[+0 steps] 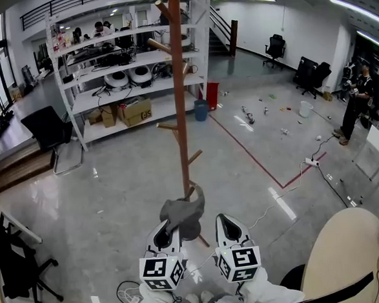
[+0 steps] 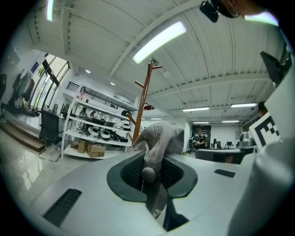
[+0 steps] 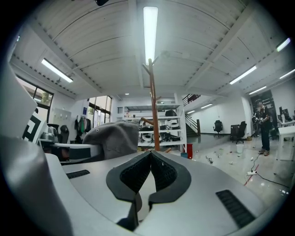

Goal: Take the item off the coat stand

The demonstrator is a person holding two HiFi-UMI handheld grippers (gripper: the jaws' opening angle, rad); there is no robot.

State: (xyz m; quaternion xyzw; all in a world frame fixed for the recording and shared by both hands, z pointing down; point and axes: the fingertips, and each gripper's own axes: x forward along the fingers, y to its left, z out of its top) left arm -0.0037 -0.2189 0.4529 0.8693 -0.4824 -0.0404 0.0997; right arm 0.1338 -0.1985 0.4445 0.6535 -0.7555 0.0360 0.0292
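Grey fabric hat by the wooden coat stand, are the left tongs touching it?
Touching. The left gripper view shows the left tongs closed on a fold of the grey fabric hat, with the cloth pinched between the two pads.

left tongs (image 2: 154, 157) | clamped on grey cap (image 2: 160, 136) (button showing) | coat stand (image 2: 144, 97) behind

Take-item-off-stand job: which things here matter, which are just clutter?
Job:
- cap
- coat stand
- left gripper, shut on the cap
- right gripper, shut, empty

Clutter:
- shelf rack
- box
- office chair
- red bin
- blue bin
- bucket
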